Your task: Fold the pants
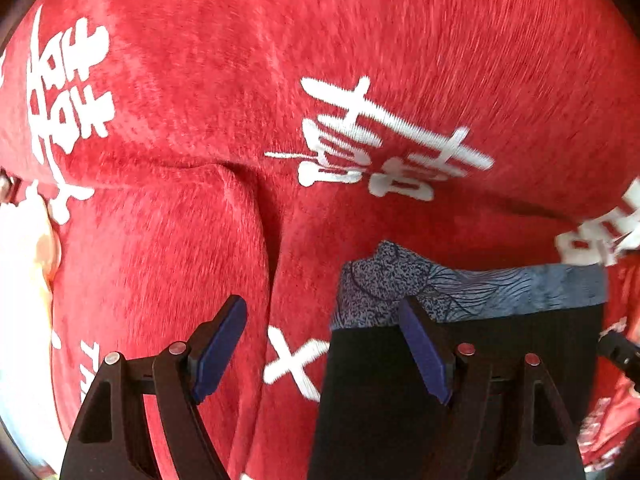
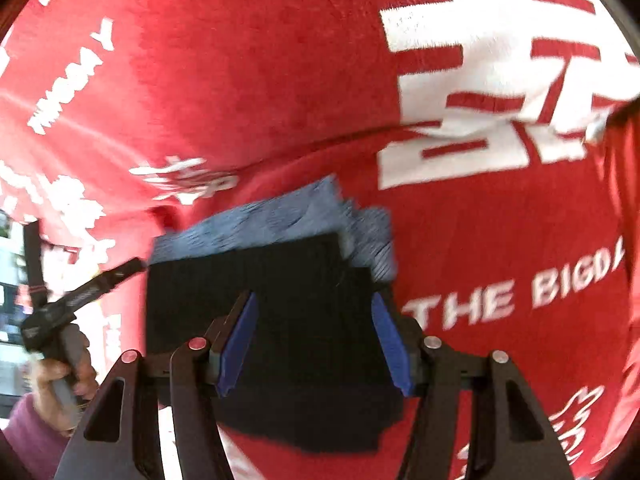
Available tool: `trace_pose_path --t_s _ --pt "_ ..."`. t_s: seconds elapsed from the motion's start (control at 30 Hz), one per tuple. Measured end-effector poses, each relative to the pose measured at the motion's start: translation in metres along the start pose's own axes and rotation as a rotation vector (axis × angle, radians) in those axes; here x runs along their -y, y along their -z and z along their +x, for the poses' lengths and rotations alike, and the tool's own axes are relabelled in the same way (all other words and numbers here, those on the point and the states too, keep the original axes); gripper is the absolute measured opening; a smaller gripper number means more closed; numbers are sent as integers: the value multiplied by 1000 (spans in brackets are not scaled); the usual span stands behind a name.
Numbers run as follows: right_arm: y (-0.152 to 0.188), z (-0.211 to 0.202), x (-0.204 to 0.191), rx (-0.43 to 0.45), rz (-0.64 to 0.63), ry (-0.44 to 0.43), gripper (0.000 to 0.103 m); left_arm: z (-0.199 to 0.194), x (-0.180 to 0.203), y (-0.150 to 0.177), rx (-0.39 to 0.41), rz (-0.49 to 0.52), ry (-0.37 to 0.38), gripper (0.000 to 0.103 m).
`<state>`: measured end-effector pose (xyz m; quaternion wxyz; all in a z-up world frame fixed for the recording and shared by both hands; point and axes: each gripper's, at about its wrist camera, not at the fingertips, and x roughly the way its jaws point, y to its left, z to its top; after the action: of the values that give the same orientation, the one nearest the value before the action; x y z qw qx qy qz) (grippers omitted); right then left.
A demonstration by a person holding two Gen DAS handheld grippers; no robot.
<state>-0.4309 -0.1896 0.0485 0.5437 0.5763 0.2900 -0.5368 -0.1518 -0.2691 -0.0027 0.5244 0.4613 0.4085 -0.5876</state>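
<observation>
red plush blanket (image 1: 360, 40) w/ white woven characters covers the whole surface in both views, creased w/ a deep fold running down the middle of the left wrist view; right wrist view shows white latin lettering on it too. black pants (image 2: 280, 320), folded into a compact block, lie flat on the blanket, w/ a blue-grey patterned lining (image 1: 460, 288) sticking out past the far edge. left gripper (image 1: 320, 344) is spread wide, nothing between its blue pads; its right finger sits over the pants' left edge, left finger over bare blanket. right gripper (image 2: 314, 340) is also spread wide, hovering over the black block, pinching nothing. in the right wrist view the left gripper's tip (image 2: 120, 272) sits at the pants' left corner, whether touching can't tell (blurred), & the person's hand (image 2: 60, 368) grips its handle.
</observation>
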Motion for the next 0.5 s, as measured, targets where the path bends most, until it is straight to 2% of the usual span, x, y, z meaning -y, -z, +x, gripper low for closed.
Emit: trace_pose_path --t_s 0.07,0.13,0.17,0.2,0.3,0.5 --pt "-3 17 4 -42 -9 85 63 9 2 2 -4 8 -11 79" --pt "3 30 15 -79 33 66 64 12 2 5 4 25 -19 82" --pt "6 32 21 -76 61 46 68 12 2 5 9 32 -31 87" --pt "9 33 26 -69 87 31 73 12 1 5 10 34 -32 88" --pt "12 34 37 -75 129 10 77 7 -5 4 -12 27 -11 88" --pt "21 18 33 -85 56 44 77 -7 -17 18 -45 35 -4 88"
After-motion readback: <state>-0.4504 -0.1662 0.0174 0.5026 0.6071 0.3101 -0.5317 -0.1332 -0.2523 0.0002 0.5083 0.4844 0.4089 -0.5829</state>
